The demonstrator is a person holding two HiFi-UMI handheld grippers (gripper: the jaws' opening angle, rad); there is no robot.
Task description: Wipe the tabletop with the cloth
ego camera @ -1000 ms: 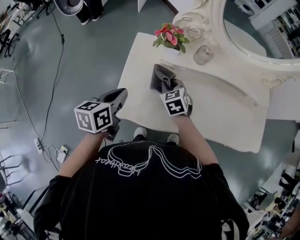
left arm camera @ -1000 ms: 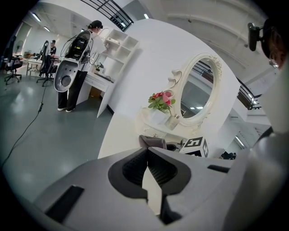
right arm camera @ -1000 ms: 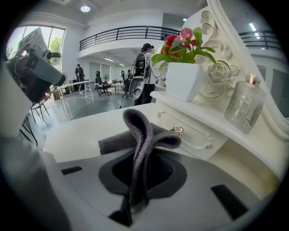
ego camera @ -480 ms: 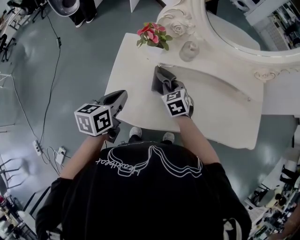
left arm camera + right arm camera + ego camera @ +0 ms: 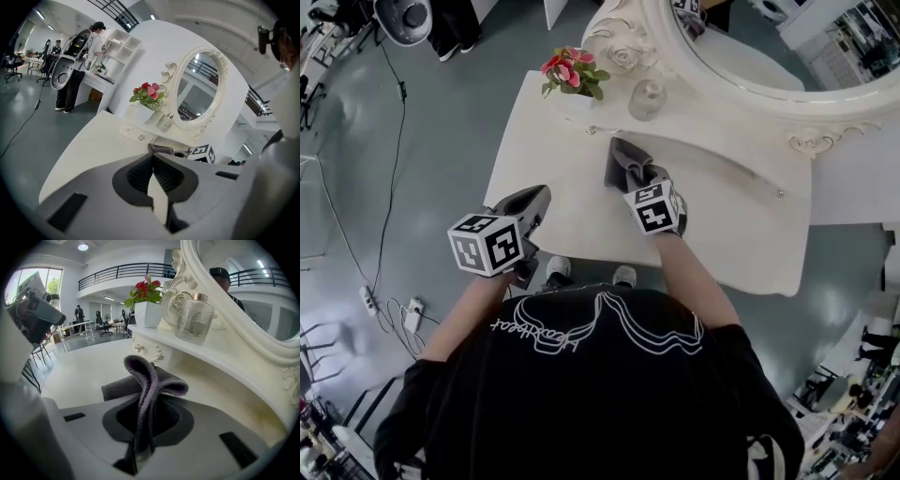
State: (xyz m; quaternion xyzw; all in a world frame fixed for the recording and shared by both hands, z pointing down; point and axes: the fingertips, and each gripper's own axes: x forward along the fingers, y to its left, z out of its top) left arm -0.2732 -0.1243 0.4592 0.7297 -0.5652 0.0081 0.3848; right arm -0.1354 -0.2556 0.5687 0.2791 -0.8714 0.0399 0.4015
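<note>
A dark grey cloth lies bunched on the white tabletop, close under the raised shelf. My right gripper is shut on the cloth, a fold of it pinched between the jaws. Over the table's front left edge, my left gripper hangs shut with nothing in it. From the left gripper view the cloth shows ahead beside the right gripper's marker cube.
A white pot of red flowers and a glass bottle stand on the shelf below an ornate oval mirror. Small drawer knobs sit on the shelf front. Cables run across the grey floor at left.
The view has shifted, so the table sits further left in frame. My right gripper stays on the cloth and has moved slightly along the tabletop. The left gripper holds its place.
</note>
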